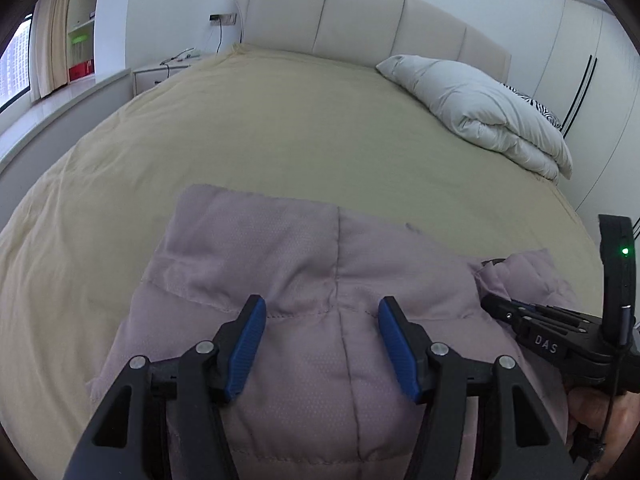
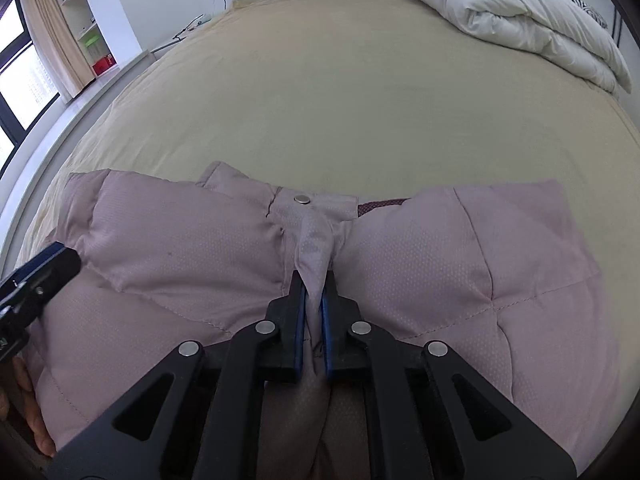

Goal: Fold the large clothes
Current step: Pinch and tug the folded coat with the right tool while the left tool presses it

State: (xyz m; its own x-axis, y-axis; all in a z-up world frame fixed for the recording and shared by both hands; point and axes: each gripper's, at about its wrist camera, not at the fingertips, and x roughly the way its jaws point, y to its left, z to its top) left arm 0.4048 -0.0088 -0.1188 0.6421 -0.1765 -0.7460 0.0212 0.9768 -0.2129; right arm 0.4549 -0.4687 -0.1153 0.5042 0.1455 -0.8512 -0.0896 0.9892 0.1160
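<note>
Early stage: quilted jacket (image 2: 180,240) spread on bed (image 2: 320,100), unfolded. Right hand-held gripper (image 2: 314,300) clamped on front placket; left hand-held gripper (image 1: 322,344) apart, hovering.

Your quilted mauve padded jacket (image 2: 400,256) lies on the near part of the beige-covered bed (image 2: 340,92). The folded white duvet (image 2: 520,12) sits on the bed's far right corner, before the padded cream headboard (image 1: 360,16). The white nightstand (image 1: 160,74) stands left of the bed, beside the headboard.
</note>
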